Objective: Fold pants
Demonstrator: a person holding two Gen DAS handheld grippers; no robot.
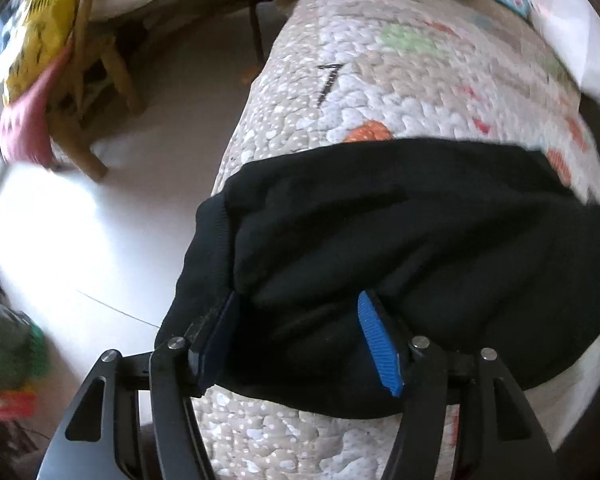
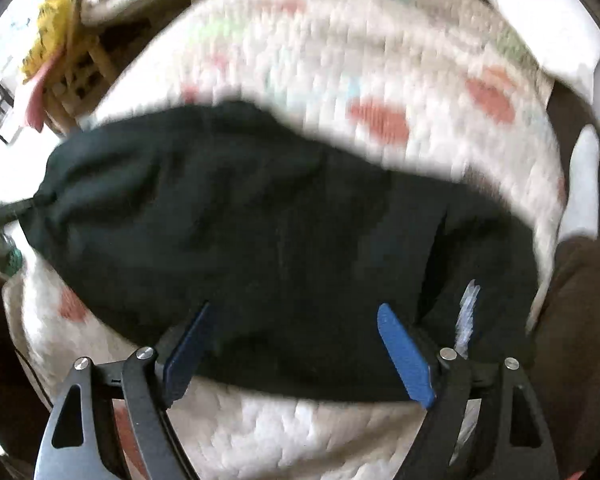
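Black pants [image 1: 400, 240] lie bunched across a quilted, patterned bed cover [image 1: 380, 92]. In the left wrist view my left gripper [image 1: 300, 320] is open, its blue pads [image 1: 380, 344] spread wide over the near left end of the pants, by a ribbed band [image 1: 208, 248]. In the right wrist view the pants [image 2: 260, 220] stretch across the cover [image 2: 340, 60], and my right gripper [image 2: 296, 336] is open over their near edge, with a white tag [image 2: 468, 312] just right of its right finger. The right wrist view is motion-blurred.
Pale floor [image 1: 100, 240] lies left of the bed. A wooden chair [image 1: 100, 92] with yellow and pink cloth stands at the far left. Pillows [image 1: 560, 12] sit at the bed's far right. Coloured clutter [image 1: 8, 352] lies on the floor at the near left.
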